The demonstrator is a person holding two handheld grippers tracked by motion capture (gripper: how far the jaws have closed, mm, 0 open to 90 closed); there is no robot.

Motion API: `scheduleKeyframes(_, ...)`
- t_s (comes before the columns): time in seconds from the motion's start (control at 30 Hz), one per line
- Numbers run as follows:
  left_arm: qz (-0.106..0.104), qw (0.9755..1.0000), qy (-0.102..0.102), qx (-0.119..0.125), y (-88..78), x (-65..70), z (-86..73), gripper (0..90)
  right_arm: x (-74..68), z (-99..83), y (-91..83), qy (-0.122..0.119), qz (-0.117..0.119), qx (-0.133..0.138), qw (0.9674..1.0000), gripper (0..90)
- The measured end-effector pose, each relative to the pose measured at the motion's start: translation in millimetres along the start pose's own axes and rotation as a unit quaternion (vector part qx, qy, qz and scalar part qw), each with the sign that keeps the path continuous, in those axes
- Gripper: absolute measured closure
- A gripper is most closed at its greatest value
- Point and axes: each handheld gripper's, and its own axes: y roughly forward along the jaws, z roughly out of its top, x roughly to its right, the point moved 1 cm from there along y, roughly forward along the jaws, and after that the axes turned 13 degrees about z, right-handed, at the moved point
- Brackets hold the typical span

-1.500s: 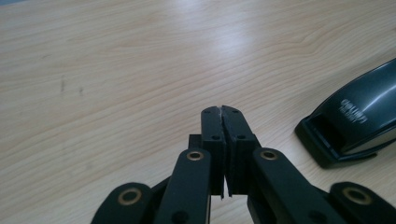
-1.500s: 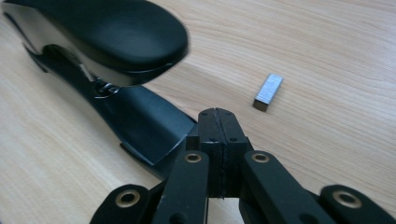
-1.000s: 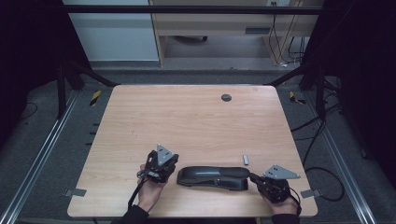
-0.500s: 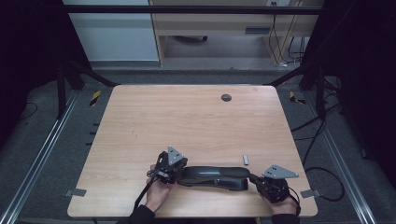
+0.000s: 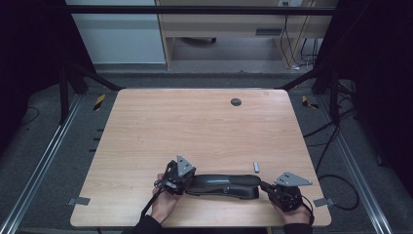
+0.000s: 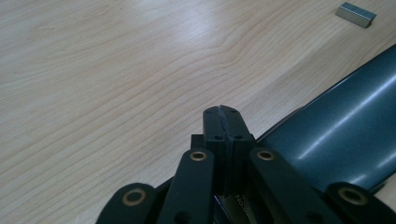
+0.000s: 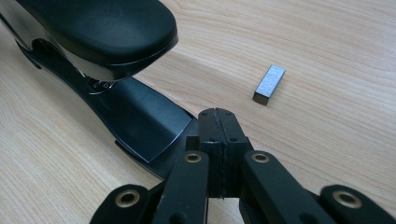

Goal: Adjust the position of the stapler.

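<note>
A long black stapler lies flat near the table's front edge, its length running left to right. My left gripper is at the stapler's left end, jaws shut with nothing between them; in the left gripper view its closed tips sit just beside the stapler's glossy dark body. My right gripper is at the stapler's right end, also shut and empty. In the right gripper view its tips are at the edge of the stapler's base, under the raised head.
A small grey metal block, like a strip of staples, lies on the wooden table just behind the stapler's right half. A dark round grommet sits near the far edge. Cables trail off the right side.
My left gripper has shifted right, up to the stapler's left end. The right gripper and the stapler have stayed put.
</note>
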Motion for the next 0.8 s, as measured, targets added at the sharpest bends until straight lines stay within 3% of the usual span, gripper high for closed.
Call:
scheduleKeyframes(0.33, 0.004, 1.0000, 0.005, -0.002, -4.4, -0.3, -2.3, 86.5, 0.9, -0.1, -1.8, 0.009, -0.003, 0.003, 0.9999, 88.3)
scheduleKeyframes(0.4, 0.014, 0.9999, 0.001, 0.004, -7.2, -4.5, -1.7, 83.2, 2.6, 0.3, -2.2, 0.017, -0.003, 0.006, 0.9998, 83.9)
scheduleKeyframes(0.47, 0.026, 0.9995, -0.015, 0.013, -14.7, -16.3, -0.6, 79.0, 4.4, 1.2, -2.5, 0.033, -0.010, 0.008, 0.9994, 73.8)
scheduleKeyframes(0.63, 0.035, 0.9979, -0.046, 0.030, -29.3, -37.8, -2.9, 69.4, 7.2, 2.9, -2.4, 0.056, -0.024, 0.014, 0.9981, 59.6)
scheduleKeyframes(0.8, 0.050, 0.9965, -0.060, 0.029, -41.6, -58.0, -15.3, 59.6, 11.8, 4.2, -2.9, 0.064, -0.047, 0.013, 0.9968, 46.5)
